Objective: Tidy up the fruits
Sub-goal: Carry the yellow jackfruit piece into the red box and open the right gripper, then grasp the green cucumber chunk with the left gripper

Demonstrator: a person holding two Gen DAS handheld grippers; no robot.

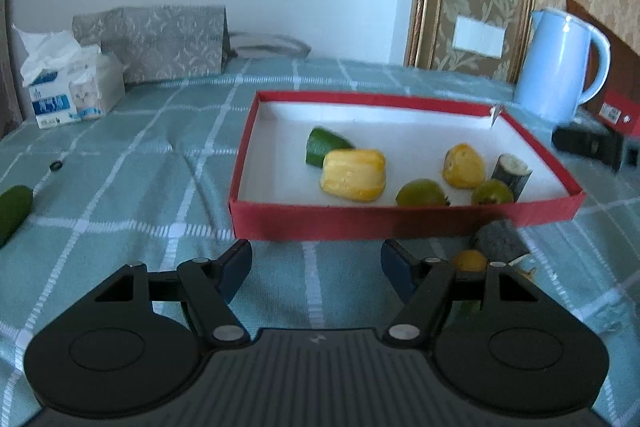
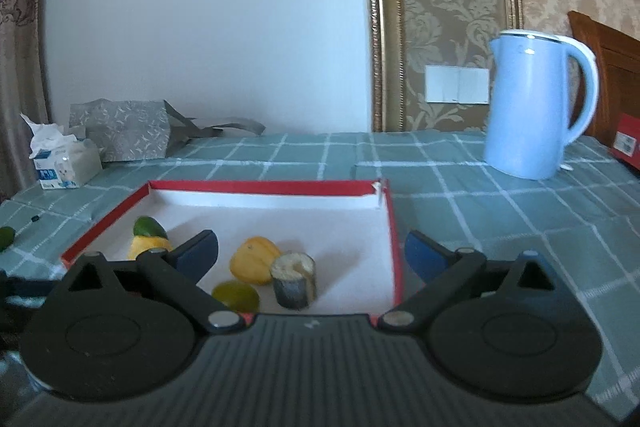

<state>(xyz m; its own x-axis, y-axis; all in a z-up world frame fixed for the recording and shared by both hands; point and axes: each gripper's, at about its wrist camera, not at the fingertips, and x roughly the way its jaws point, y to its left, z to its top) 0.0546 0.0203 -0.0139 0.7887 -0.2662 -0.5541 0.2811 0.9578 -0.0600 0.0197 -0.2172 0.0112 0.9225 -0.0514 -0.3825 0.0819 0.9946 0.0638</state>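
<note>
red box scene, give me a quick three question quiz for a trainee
1. True or false: the red box has fruit in it.
2. What stands on the cloth beyond the box's right side: A) blue kettle B) lamp C) bowl?
3. Are the right tongs holding anything?

Key: 1 true. 2 A. 3 no, they stand wide open with nothing gripped.

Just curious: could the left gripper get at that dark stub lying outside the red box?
Probably yes: the stub lies on open cloth beside the open left gripper, outside the box; nothing blocks it.
</note>
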